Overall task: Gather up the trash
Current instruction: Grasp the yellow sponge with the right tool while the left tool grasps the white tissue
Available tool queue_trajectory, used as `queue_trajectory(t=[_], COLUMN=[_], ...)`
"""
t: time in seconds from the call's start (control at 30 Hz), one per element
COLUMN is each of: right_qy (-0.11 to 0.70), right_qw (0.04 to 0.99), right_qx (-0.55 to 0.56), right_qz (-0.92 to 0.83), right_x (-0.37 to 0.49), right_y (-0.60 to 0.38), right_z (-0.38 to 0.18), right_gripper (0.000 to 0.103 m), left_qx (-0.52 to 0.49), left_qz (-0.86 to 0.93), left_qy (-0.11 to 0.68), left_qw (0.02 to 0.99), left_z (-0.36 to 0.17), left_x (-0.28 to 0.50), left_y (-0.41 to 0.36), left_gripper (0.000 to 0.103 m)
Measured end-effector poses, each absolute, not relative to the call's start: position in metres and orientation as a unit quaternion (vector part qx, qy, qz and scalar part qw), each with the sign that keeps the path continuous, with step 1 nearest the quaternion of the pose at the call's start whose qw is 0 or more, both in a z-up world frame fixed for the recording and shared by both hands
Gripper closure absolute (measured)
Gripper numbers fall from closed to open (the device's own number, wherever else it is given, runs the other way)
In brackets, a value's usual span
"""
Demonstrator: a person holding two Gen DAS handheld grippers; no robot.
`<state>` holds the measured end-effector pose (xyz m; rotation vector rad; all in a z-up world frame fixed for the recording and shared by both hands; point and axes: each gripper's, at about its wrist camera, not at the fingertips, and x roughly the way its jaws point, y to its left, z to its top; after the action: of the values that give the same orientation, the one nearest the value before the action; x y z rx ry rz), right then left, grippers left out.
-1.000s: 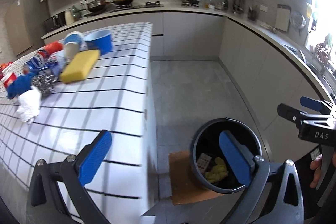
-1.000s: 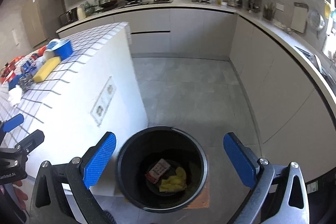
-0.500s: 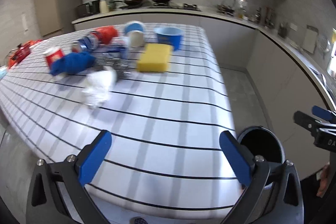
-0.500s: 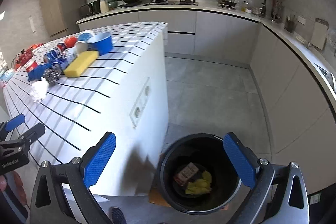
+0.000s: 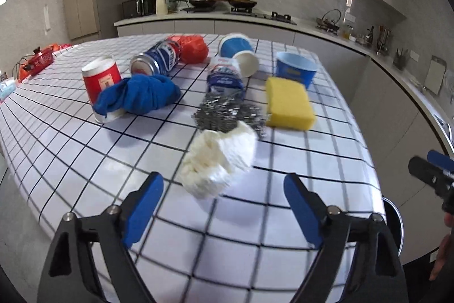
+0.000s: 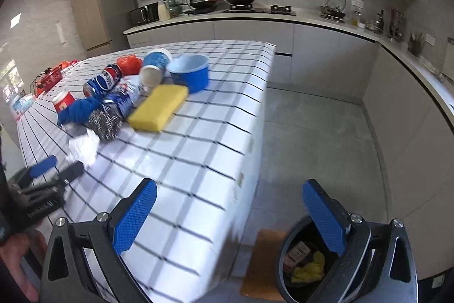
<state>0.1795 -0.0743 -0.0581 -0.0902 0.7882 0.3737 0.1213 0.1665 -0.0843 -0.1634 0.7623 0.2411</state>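
Note:
A crumpled white paper wad [image 5: 220,161] lies on the checked counter [image 5: 312,161], just ahead of my open, empty left gripper [image 5: 224,206]. Behind it sit a steel wool pad [image 5: 227,112], a yellow sponge [image 5: 289,104], a blue cloth [image 5: 139,95], a red paper cup [image 5: 100,75], a Pepsi can [image 5: 157,60] and a red bag [image 5: 190,47]. My right gripper [image 6: 229,215] is open and empty, over the counter's edge. The black trash bin [image 6: 309,260] stands on the floor below it, holding yellow scrap and a carton. The wad also shows in the right wrist view [image 6: 83,146].
A blue bowl [image 5: 295,70] and a tipped blue-and-white cup [image 5: 239,53] sit at the counter's far side. A crumpled blue wrapper [image 5: 225,75] lies by the steel wool. A cardboard piece [image 6: 261,260] lies under the bin. Kitchen cabinets [image 6: 326,58] line the back and right.
My left gripper swung from the bin to the counter and closed in on the white wad. My right gripper swung left from over the bin toward the counter edge. Both stayed open.

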Motion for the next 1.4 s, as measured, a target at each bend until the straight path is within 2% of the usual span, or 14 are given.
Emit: queue_trajectory(t=[0.27,0.57,0.87,0.9,1.03,1.13,1.4], right_qy=[0.396,0.412,0.450,0.449,0.445,0.443,0.418], right_qw=[0.894,0.883,0.869,0.869,0.871,0.871,0.879], right_qx=[-0.049,-0.050,-0.055,-0.056,-0.057,-0.052,-0.043], right_qz=[0.203,0.218,0.199,0.199,0.201,0.207,0.224], right_x=[0.214,0.255,0.291,0.290,0.287,0.284,0.258], right_y=[-0.005,0.059,0.093,0.093,0.092,0.089,0.071], right_z=[-0.069,-0.084,-0.107,-0.107,-0.106,-0.103,-0.080], right_gripper=[0.000,0.002,0.028,0.037,0.051,0.056,0.057], left_qx=[-0.118,-0.131,-0.136,-0.136,-0.135,-0.132,-0.130], left_qz=[0.093,0.093,0.081,0.080,0.075,0.071,0.073], left_qy=[0.401,0.398,0.401,0.402,0.399,0.394,0.380], left_qw=[0.904,0.903,0.902,0.902,0.904,0.907,0.913], left_z=[-0.102,-0.101,-0.103,-0.103,-0.101,-0.098,-0.085], left_x=[0.148,0.160,0.173,0.174,0.176,0.172,0.151], left_y=[0.211,0.254,0.273,0.273,0.275,0.272,0.263], left_gripper=[0.049,0.060,0.062,0.062,0.069,0.071,0.071])
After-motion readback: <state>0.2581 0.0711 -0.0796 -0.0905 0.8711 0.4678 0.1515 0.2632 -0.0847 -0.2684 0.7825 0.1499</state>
